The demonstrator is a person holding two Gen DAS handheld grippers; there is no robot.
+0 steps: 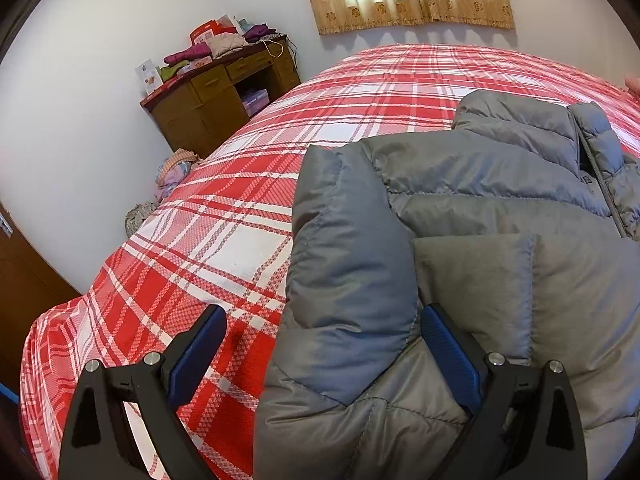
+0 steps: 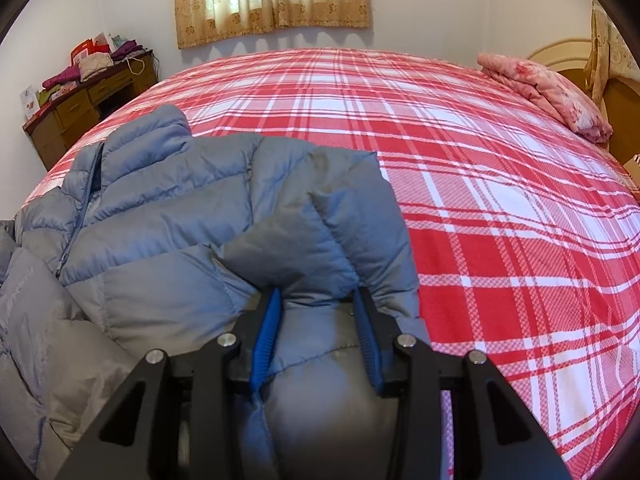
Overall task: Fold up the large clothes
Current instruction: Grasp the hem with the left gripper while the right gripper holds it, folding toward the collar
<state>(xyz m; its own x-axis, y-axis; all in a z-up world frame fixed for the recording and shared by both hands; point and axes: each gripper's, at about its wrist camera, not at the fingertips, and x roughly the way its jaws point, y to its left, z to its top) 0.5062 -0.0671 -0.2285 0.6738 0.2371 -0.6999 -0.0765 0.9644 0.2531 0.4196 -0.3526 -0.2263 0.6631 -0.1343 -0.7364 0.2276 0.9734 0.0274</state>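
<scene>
Folding the puffer jacket's side inward

Gripping a bunched fold of the grey-blue quilted puffer jacket point(image 2: 168, 208), the right gripper point(image 2: 318, 300) has its fingers clamped on the padding, likely to carry it across. The left gripper point(image 1: 324, 320) straddles the sleeve, fingers wide apart. The jacket lies along the near edge of the red plaid bed point(image 2: 480, 160).

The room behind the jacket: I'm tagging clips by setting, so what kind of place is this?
Most likely a home bedroom. A large bed with a red plaid cover fills the view, a folded pink quilt lies by the headboard, and a wooden desk piled with clothes stands against the wall.
</scene>
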